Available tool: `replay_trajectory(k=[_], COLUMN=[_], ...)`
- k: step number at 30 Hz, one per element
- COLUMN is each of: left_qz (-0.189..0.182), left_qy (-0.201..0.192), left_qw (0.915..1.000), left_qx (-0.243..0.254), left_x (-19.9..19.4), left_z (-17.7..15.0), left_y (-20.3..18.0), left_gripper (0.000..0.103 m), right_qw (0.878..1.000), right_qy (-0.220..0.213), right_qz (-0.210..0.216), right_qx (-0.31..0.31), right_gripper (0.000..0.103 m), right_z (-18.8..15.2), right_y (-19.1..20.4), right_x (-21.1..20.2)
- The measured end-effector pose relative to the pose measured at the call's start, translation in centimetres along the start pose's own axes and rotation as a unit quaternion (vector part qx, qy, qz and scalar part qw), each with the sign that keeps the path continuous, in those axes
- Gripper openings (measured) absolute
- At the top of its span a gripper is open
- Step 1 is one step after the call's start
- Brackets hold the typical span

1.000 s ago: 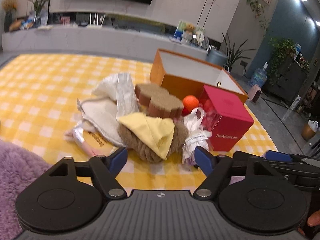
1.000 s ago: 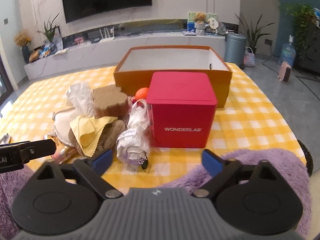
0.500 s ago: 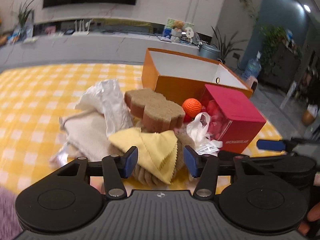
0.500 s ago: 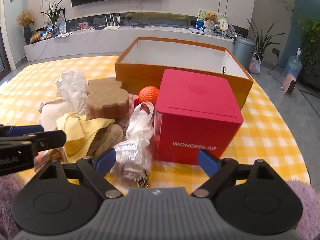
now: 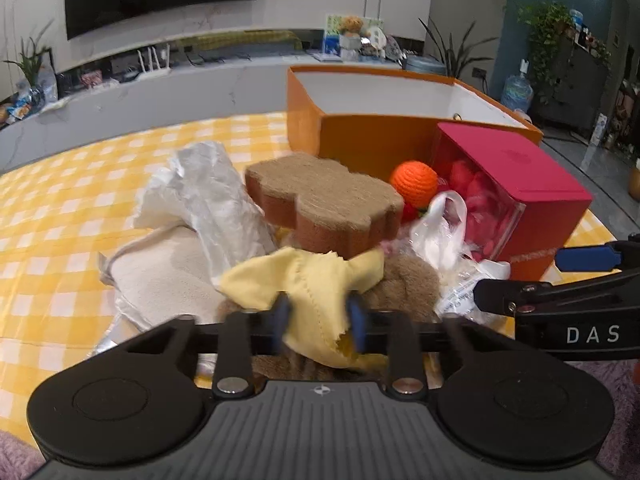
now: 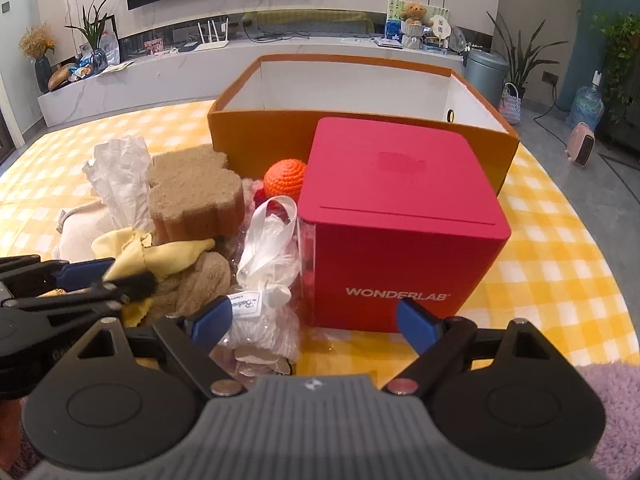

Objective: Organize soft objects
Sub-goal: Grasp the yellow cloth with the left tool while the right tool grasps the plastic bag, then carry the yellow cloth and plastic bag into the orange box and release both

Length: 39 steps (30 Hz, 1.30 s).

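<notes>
A pile of soft things lies on the yellow checked cloth. My left gripper (image 5: pixel 319 322) is shut on a yellow cloth (image 5: pixel 316 280) that lies on a brown plush (image 5: pixel 404 286); the cloth also shows in the right wrist view (image 6: pixel 160 254). Behind it are a tan sponge (image 5: pixel 324 198), crumpled white plastic (image 5: pixel 216 196), a beige pouch (image 5: pixel 160 276), an orange knitted ball (image 5: pixel 414 182) and a clear bag with white ribbon (image 6: pixel 266 276). My right gripper (image 6: pixel 316 316) is open and empty, in front of the red WONDERLAB box (image 6: pixel 400 216).
An open orange box (image 6: pixel 360 132) with a white inside stands behind the pile. A purple fluffy rug (image 6: pixel 616 392) lies at the near edge. Beyond the cloth are a white TV bench, plants and a grey bin.
My left gripper has moved forward to the pile and closed on the yellow cloth. My right gripper has moved closer to the red box and stays open.
</notes>
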<state>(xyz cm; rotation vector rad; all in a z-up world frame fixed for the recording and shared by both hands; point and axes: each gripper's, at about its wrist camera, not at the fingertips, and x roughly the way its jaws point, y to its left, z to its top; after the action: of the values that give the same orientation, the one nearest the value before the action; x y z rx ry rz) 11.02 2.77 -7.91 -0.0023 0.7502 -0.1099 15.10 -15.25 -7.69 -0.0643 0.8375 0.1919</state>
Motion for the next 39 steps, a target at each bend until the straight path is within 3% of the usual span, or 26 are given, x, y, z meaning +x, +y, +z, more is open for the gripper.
replay_trajectory(k=[1, 2, 8, 15, 30, 34, 39], left_qz=[-0.005, 0.0, 0.0, 0.008, -0.018, -0.023, -0.024], left_qy=[-0.006, -0.011, -0.036, -0.043, -0.039, -0.042, -0.052], left_qw=[1.0, 0.9999, 0.9994, 0.9976, 0.9973, 0.9968, 0.9961], left_qx=[-0.001, 0.001, 0.004, -0.054, -0.061, -0.064, -0.067], left_x=[-0.3, -0.5, -2.3, -5.1, -3.8, -3.9, -4.6], left_z=[0.0, 0.1, 0.1, -0.4, -1.7, -1.7, -1.5], left_y=[0.2, 0.1, 0.2, 2.1, 2.4, 2.6, 2.6], left_gripper=[0.006, 0.004, 0.003, 0.004, 0.004, 0.004, 0.004], right_qw=[1.0, 1.0, 1.0, 1.0, 0.996, 0.996, 0.996], right_qy=[-0.001, -0.001, -0.01, -0.004, 0.024, 0.018, 0.008], right_qz=[-0.001, -0.001, 0.003, 0.021, 0.032, 0.029, 0.034], right_qx=[0.0, 0.0, -0.003, -0.008, -0.078, -0.081, -0.08], right_gripper=[0.088, 0.088, 0.088, 0.087, 0.058, 0.044, 0.04], right_z=[0.0, 0.0, 0.0, 0.1, -0.6, -0.6, -0.8], right_y=[0.0, 0.1, 0.3, 0.6, 3.8, 3.9, 3.8], right_x=[0.0, 0.0, -0.7, -0.3, 3.0, 2.5, 0.7])
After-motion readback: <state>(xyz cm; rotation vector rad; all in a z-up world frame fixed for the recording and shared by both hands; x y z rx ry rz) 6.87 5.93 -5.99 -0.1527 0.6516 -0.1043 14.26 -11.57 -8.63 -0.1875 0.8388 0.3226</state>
